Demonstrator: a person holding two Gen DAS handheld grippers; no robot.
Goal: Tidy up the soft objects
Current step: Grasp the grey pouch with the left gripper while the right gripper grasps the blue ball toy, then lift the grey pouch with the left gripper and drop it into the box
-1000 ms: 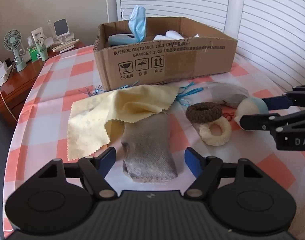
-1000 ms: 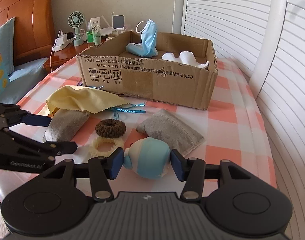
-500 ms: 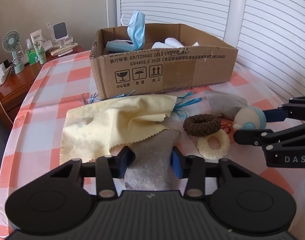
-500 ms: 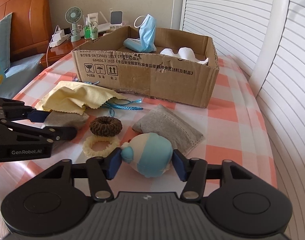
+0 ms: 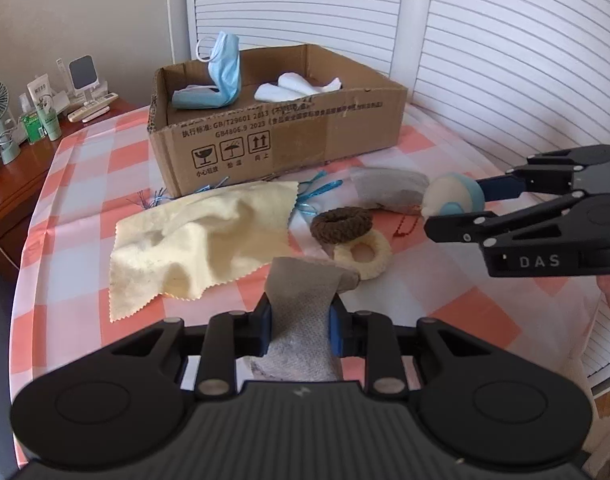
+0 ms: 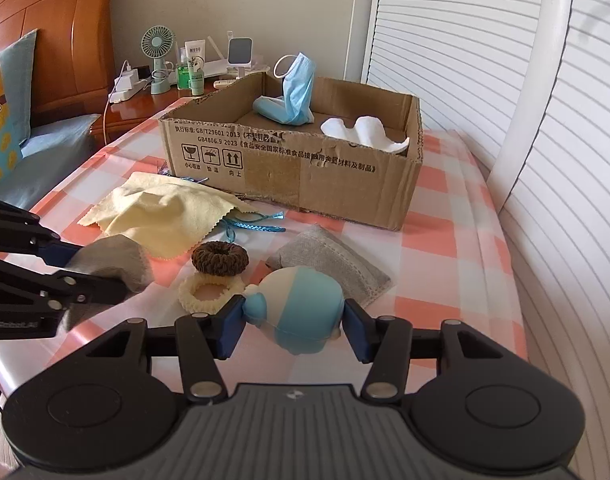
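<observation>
Since the left gripper (image 5: 301, 322) closed from wide open a second ago, its pads pinch the grey knitted fabric sock (image 5: 301, 312), lifted clear. Right gripper (image 6: 293, 326) clasps the blue-and-cream round plush toy (image 6: 301, 304), likewise raised. Ahead: open brown cardboard box (image 5: 281, 140), probable destination for both.

Pink-and-white checked tablecloth (image 6: 457, 240) — brown cardboard box (image 6: 305, 172) (black print). Pale yellow cloth (image 5: 201, 240); blue-and-cream plush toy (image 6: 301, 304), frame centre.
</observation>
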